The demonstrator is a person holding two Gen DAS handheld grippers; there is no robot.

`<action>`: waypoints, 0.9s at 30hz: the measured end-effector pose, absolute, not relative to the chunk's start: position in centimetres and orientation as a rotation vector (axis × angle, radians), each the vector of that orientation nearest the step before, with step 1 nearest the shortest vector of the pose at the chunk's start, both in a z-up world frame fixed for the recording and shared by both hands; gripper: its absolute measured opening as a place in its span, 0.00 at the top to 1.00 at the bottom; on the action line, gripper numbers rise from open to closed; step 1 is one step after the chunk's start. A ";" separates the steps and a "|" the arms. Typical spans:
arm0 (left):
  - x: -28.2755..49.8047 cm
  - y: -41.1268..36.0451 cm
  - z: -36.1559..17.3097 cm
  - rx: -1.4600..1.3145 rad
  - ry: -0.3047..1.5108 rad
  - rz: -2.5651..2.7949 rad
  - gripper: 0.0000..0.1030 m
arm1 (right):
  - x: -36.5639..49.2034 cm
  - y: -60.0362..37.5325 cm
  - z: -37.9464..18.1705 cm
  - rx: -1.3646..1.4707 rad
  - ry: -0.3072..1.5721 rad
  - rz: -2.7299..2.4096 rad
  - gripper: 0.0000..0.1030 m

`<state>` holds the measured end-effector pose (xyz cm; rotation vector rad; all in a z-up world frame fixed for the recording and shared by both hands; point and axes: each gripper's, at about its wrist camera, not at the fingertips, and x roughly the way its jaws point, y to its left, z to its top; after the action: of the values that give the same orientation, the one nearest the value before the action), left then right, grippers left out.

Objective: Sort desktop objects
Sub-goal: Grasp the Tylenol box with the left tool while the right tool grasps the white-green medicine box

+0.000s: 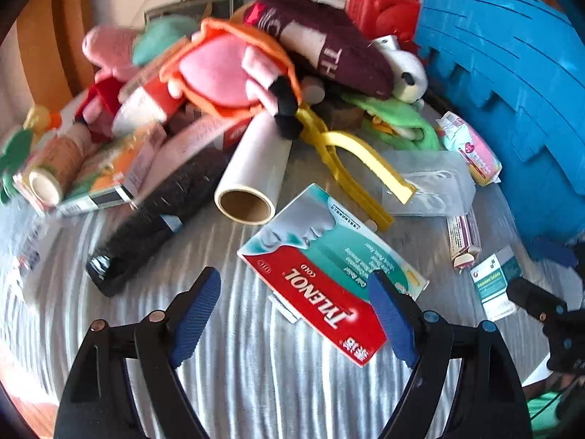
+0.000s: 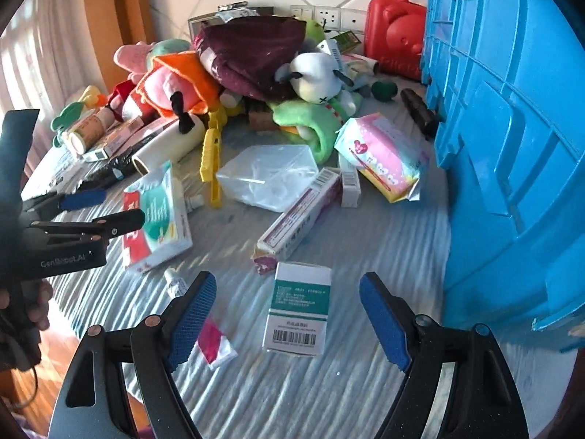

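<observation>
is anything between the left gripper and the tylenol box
No. The open left gripper already straddles the near end of the Tylenol box, which lies flat on the striped cloth with nothing on top of it.

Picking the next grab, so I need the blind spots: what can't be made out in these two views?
- Blue crate: inside hidden by its own wall, both views.
- Items under the plush pile: covered by toys.
- Left-edge boxes, left wrist view: motion-blurred, labels unreadable.
- Green-and-white medicine box: print too small.

Cluttered table (image 2: pixel 329 395) (Tylenol box (image 1: pixel 321 274))
</observation>
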<state>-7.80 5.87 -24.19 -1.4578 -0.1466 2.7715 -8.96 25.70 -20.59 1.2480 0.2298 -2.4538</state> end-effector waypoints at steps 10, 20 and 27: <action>-11.7 7.1 -24.4 -1.444 -0.116 2.668 0.20 | -8.9 26.1 -20.5 1.255 0.243 -2.461 0.21; -11.3 10.6 -25.2 -1.487 -0.129 2.730 0.19 | -8.8 26.6 -20.5 1.272 0.236 -2.447 0.19; -12.4 10.3 -26.5 -1.540 0.131 2.679 0.20 | -8.7 27.3 -20.6 1.289 0.249 -2.432 0.19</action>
<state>-12.41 10.34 -26.54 -1.5396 0.1313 2.6787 -8.71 27.26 -20.56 1.2894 0.2487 -2.4324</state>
